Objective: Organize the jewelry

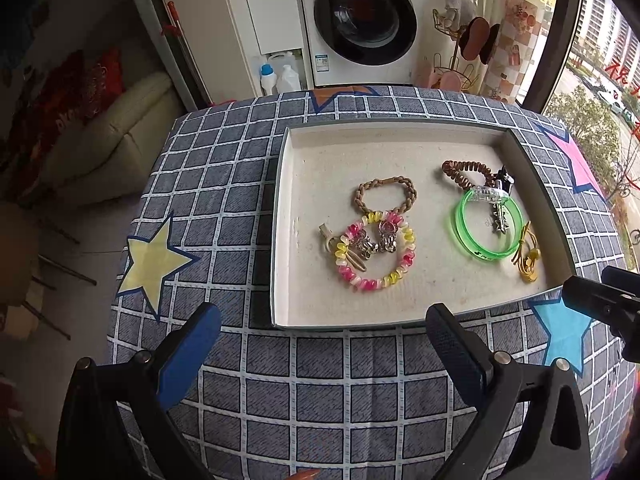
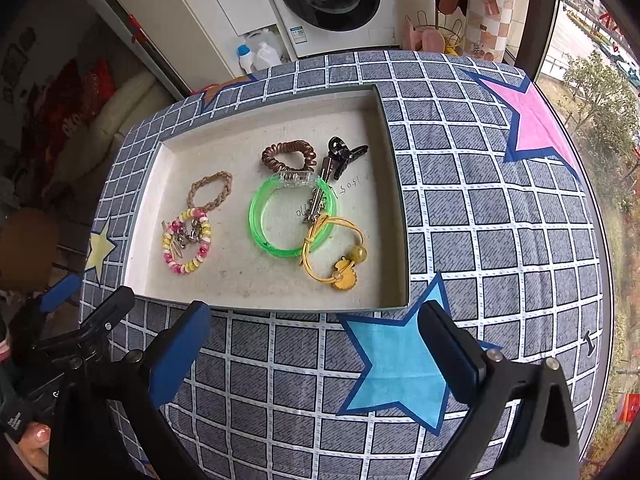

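Home laundry nook: washing machine (image 1: 362,20), detergent bottles (image 1: 276,76).

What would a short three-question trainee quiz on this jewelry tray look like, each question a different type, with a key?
1. True or false: the green bangle lies inside the tray.
2. Multiple choice: what lies inside the ring of the pink and yellow spiral hair tie? A) silver charms B) a black claw clip C) a pink star
3. Fill in: the jaws of the left gripper and right gripper both stand ____.

Key: 1 true. 2 A, the silver charms; the black claw clip lies near the brown spiral hair tie, and the pink star is printed on the tablecloth. 3 open.
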Motion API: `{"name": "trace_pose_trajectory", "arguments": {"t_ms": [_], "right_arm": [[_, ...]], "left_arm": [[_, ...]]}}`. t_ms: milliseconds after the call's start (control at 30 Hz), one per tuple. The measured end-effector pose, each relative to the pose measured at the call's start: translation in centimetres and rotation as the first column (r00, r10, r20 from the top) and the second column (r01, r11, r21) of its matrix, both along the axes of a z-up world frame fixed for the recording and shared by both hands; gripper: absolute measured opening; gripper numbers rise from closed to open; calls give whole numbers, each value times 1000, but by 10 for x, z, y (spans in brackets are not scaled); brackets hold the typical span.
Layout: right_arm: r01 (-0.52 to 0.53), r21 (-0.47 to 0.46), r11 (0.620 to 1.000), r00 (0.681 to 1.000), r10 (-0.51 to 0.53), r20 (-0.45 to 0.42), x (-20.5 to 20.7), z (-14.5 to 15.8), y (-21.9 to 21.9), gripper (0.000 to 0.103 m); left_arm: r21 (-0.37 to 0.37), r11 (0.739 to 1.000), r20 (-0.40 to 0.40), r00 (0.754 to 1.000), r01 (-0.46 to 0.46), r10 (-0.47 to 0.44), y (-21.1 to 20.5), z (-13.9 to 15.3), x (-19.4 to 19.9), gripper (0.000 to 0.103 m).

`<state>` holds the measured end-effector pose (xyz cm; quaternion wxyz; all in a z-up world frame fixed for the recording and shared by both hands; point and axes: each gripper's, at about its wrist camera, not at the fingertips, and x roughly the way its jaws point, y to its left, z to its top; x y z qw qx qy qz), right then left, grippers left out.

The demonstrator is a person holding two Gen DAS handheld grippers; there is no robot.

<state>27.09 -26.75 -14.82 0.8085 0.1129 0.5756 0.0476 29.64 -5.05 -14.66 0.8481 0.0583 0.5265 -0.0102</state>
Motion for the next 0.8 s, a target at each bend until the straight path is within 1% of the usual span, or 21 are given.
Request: {"name": "trace_pose_trajectory", "arguments": {"t_ms": [167, 333, 467, 800], "right_arm": [[13, -2, 1000, 1000, -13, -4, -20, 4, 2, 103], [29, -24, 999, 999, -29, 21, -53, 18, 8, 103], [48, -42, 998, 997, -46, 58, -82, 37, 15, 103], [99, -95, 991, 978, -79, 193, -147, 103, 34, 103]], "left_arm": [[-23, 1000, -16, 1000, 20, -21, 4, 6, -25, 103], [-53, 998, -8, 1000, 25, -26, 11, 26, -54, 103], [-67, 997, 23, 1000, 23, -21, 20, 50, -81, 103], [-50, 997, 146, 988, 58, -50, 40, 114, -145, 103]]}}
